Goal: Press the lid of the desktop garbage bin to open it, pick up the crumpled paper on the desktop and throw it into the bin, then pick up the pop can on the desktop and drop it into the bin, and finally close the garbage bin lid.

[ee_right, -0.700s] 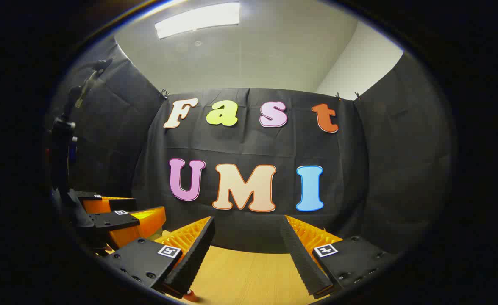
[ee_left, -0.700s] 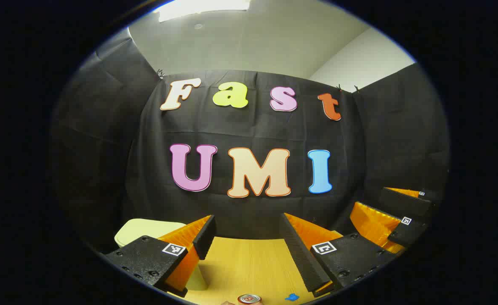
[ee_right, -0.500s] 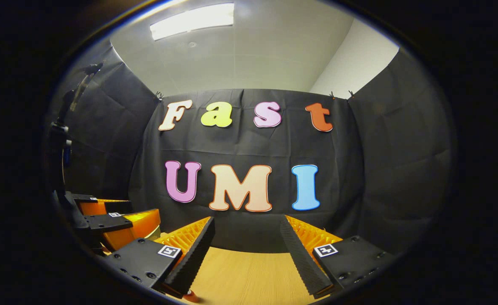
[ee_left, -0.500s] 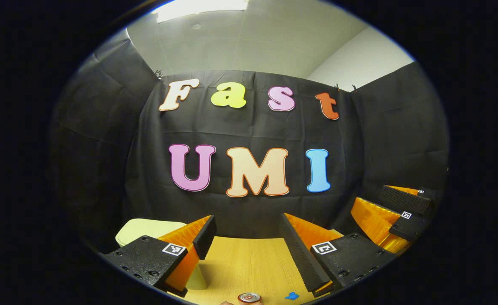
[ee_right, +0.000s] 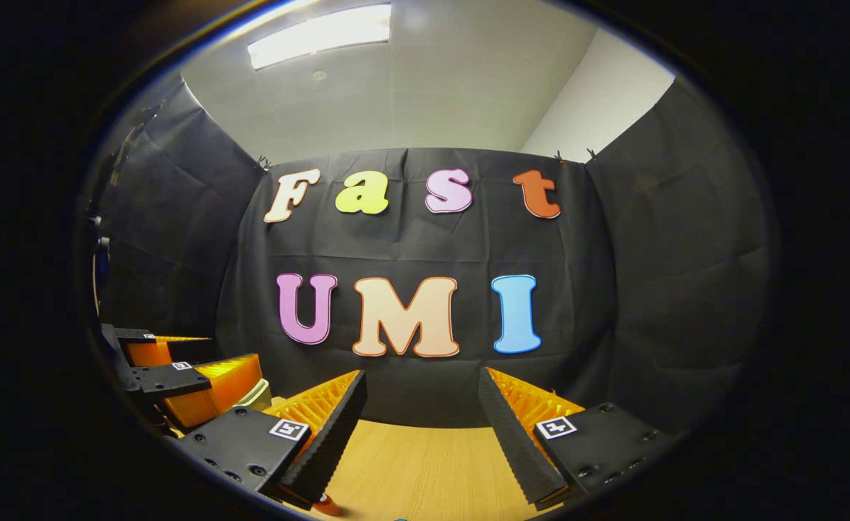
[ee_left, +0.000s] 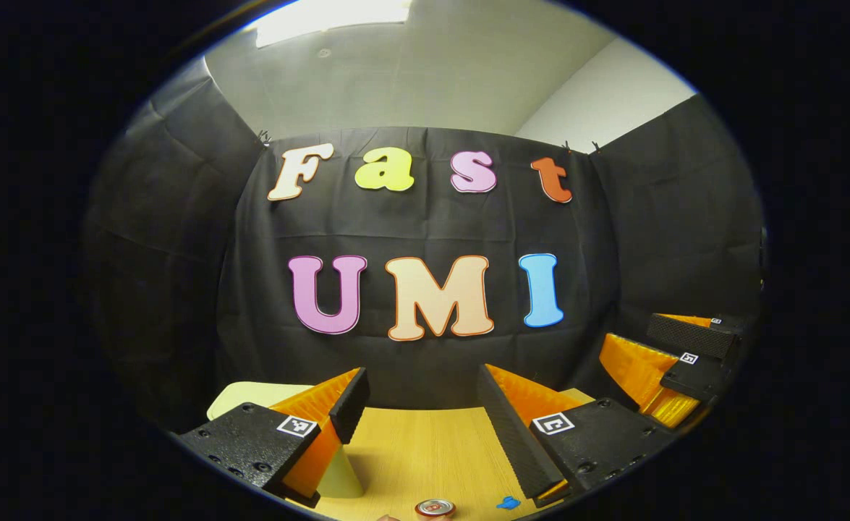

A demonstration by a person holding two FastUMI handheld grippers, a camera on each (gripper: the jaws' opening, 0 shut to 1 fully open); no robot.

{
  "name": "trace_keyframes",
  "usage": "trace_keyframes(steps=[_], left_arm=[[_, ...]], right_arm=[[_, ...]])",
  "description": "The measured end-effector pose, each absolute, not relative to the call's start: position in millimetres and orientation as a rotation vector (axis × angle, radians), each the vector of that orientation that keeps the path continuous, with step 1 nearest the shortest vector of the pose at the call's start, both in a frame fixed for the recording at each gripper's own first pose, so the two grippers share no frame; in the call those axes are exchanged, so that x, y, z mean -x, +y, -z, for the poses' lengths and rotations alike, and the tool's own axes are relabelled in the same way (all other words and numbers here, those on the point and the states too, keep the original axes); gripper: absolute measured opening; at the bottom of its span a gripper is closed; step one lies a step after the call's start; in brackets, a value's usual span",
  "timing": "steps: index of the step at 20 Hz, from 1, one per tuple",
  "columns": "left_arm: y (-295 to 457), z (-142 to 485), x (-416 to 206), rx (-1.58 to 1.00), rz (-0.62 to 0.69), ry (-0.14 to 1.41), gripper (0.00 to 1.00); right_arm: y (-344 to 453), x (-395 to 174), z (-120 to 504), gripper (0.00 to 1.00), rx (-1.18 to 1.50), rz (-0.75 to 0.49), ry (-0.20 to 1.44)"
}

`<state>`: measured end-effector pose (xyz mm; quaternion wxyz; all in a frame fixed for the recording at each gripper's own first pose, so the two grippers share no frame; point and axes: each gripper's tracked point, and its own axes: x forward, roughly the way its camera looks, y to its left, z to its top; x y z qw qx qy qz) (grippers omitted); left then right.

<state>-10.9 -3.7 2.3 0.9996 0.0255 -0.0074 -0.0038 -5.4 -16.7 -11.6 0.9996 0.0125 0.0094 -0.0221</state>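
Bin (ee_left: 251, 393) stands just left of my left gripper (ee_left: 421, 405), nearer to it than to my right gripper (ee_right: 421, 409); both fingers wide open, holding nothing.

The left gripper (ee_left: 421, 394) is held level above the wooden table (ee_left: 425, 449). Its two fingers are spread wide apart with nothing between them. The right gripper (ee_right: 421, 398) is held the same way above the table, fingers wide apart and holding nothing. In the left gripper view, the right gripper sits farther right.
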Motion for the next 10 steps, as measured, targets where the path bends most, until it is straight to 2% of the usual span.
trace_keyframes(steps=[6, 8, 10], left_arm=[[1.7, 9.3, 2.8, -0.050, -0.009, 0.018, 0.93], [3.0, 11.9, 0.3, -0.064, -0.013, 0.020, 0.92], [4.8, 11.6, -2.9, -0.080, -0.018, 0.020, 0.92]], right_arm=[[-17.4, 1.8, 32.0, 0.96, -0.012, 0.040, 0.065], [-19.8, -0.4, 35.8, 1.00, -0.010, 0.044, 0.076], [-24.9, -0.5, 38.1, 0.98, -0.007, 0.053, 0.079]])
